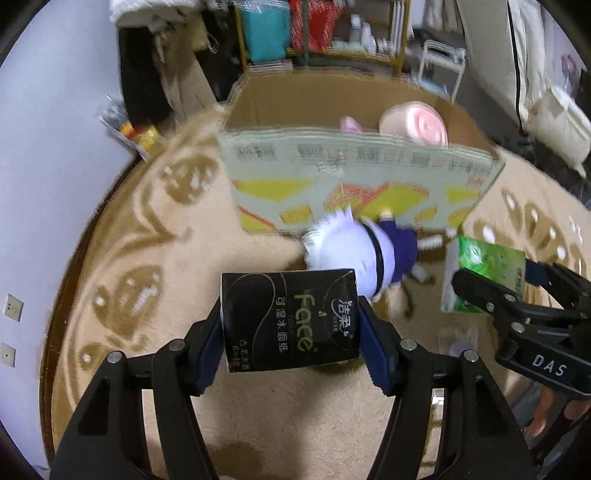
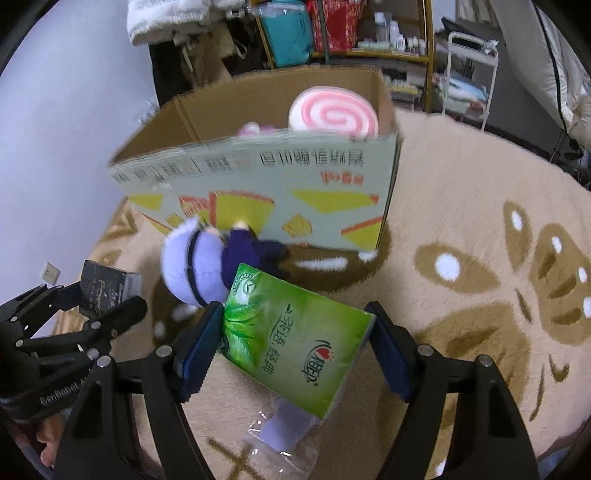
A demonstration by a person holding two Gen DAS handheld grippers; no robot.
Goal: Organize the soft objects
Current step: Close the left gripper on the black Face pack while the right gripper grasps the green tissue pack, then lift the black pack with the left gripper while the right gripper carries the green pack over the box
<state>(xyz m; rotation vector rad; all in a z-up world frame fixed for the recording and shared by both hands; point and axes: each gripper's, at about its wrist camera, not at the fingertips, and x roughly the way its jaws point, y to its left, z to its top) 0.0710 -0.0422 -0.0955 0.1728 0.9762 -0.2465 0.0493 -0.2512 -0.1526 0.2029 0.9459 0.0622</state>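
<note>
Between the left gripper's (image 1: 290,332) blue pads sits a black tissue pack (image 1: 290,317), squeezed from both sides and held up off the rug. Right gripper (image 2: 295,350) has the same deal going with a green tissue pack (image 2: 295,339), clamped at its two edges and tilted a bit.

Just past both packs, a plush doll (image 2: 207,266) with a pale lilac head and dark purple outfit lies on its side on the rug, right up against the near wall of a cardboard box (image 2: 258,184). The box is open at the top and has yellow and orange print on its grey-green front. Inside it, at the right end, a pink-and-white swirl cushion (image 2: 332,114) pokes above the rim, with something small and pink (image 2: 253,129) next to it that I can't make out.

Near the right gripper, a crinkly clear bag (image 2: 280,435) lies on the rug under the green pack.

Everything's on a fluffy beige rug (image 2: 461,206) with brown patterns and white dots. On the far side there's a shelf (image 2: 369,33) with a teal bag and red stuff, a white rack (image 2: 469,74) to its right, and a plain pale wall (image 1: 55,147) on the left.
</note>
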